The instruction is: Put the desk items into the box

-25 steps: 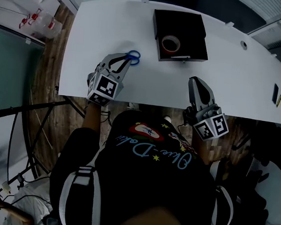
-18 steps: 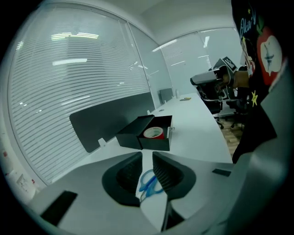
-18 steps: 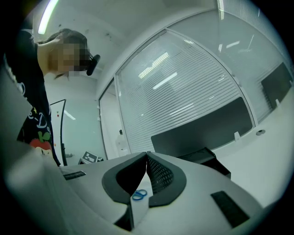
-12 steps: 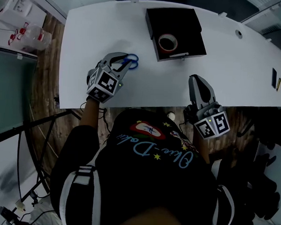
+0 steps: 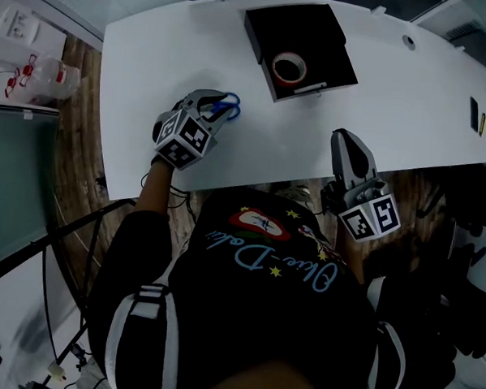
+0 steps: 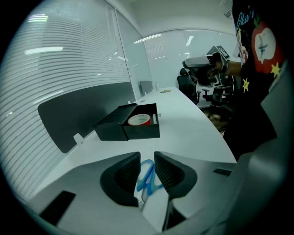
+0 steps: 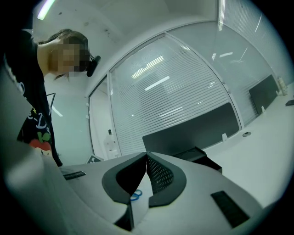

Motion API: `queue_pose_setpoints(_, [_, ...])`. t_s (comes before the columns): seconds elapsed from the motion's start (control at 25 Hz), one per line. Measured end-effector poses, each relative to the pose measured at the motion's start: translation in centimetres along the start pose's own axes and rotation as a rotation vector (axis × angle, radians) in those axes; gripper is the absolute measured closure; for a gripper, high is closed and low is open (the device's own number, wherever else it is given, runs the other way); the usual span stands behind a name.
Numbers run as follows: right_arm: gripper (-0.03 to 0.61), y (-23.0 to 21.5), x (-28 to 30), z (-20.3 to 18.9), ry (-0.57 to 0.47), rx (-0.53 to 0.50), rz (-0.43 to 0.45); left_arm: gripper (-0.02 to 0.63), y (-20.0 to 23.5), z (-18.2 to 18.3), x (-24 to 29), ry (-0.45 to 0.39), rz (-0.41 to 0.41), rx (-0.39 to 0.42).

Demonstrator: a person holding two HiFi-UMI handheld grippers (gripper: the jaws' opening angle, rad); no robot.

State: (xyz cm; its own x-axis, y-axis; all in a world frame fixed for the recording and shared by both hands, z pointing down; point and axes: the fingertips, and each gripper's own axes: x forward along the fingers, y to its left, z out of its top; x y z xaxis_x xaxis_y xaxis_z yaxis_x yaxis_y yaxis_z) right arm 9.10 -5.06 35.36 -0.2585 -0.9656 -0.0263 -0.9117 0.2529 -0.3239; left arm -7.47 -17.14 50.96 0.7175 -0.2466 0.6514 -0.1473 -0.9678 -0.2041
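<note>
Left gripper [image 6: 147, 157]: jaws just been opening, partly apart, scissors [image 6: 147, 176] loose between them. Right gripper [image 7: 146, 156]: closed, empty. Box [image 5: 316, 35] with tape [image 5: 288, 68] at scissors' 1 o'clock.

The white tabletop [image 5: 153, 55] has a curved far edge and a round cable hole [image 5: 409, 41] near its right end. A dark partition panel [image 6: 78, 114] stands along that far edge, with window blinds [image 6: 69, 69] behind it. To the left, the wooden floor [image 5: 75, 140] shows, and clear plastic bottles [image 5: 48, 75] with red marks stand there. Thin black cables [image 5: 46, 301] trail lower down. Dark office chairs [image 6: 193, 85] stand beyond the tabletop's end.
</note>
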Motion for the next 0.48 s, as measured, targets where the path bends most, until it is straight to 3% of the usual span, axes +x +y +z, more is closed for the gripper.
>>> queue_pose_setpoints(0.24, [0.548, 0.0, -0.3, -0.1, 0.002, 0.000, -0.032, 0.495, -0.3, -1.0, 1.6, 0.045, -0.079, 0.023])
queue_pose_setpoints(0.48, [0.548, 0.2, -0.1, -0.1, 0.004, 0.004, -0.037, 0.495, -0.6, -2.1, 2.8, 0.107, -0.137, 0.099])
